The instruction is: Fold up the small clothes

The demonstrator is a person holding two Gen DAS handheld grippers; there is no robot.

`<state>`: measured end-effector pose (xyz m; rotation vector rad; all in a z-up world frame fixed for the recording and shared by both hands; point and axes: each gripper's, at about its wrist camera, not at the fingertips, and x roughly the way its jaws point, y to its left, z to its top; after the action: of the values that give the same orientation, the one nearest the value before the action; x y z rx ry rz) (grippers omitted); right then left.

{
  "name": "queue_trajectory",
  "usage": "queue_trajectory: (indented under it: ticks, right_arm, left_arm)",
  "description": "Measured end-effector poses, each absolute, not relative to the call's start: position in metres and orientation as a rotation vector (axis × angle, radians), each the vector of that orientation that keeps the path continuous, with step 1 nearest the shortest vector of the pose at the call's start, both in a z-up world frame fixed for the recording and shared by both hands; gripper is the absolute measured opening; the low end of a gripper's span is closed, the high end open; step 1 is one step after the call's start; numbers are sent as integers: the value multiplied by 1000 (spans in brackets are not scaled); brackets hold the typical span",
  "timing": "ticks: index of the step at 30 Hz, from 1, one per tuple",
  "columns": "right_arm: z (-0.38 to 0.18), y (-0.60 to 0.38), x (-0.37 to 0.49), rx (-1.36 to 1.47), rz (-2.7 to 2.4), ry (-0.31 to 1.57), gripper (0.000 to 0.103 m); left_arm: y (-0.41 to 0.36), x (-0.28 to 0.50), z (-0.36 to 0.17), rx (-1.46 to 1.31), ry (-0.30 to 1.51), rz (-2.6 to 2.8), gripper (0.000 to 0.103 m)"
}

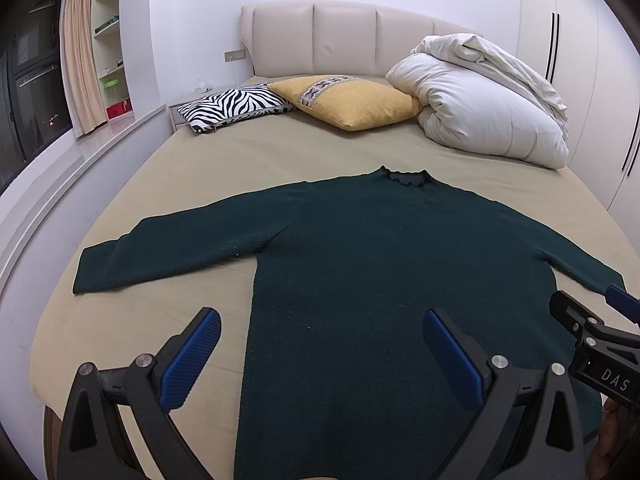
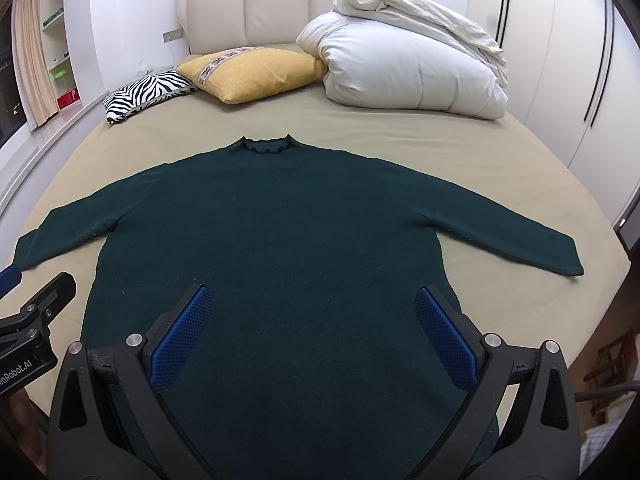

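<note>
A dark green long-sleeved sweater (image 1: 360, 248) lies flat on the beige bed sheet (image 1: 248, 148), collar away from me, both sleeves spread out sideways. It also shows in the right wrist view (image 2: 288, 224). My left gripper (image 1: 322, 322) is open and empty, held above the sweater's lower left part. My right gripper (image 2: 314, 300) is open and empty, held above the sweater's lower middle. The right gripper's tip shows at the right edge of the left wrist view (image 1: 592, 328); the left gripper's tip shows at the left edge of the right wrist view (image 2: 36, 300).
At the head of the bed lie a zebra-print pillow (image 1: 236, 106), a yellow pillow (image 1: 352, 104) and a folded white duvet (image 1: 488, 104). A window ledge (image 1: 92, 152) runs along the left side. White wardrobes (image 2: 568, 52) stand to the right.
</note>
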<state>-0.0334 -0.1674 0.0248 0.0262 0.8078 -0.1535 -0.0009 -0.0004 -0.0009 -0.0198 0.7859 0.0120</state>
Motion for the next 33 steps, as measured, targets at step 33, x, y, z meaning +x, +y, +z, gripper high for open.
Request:
queue_trajectory:
  ticks: [33]
  right_arm:
    - [22,-168,-32,25,-150,813,103]
  left_arm:
    - [8,1,-5,-28,794,18,103]
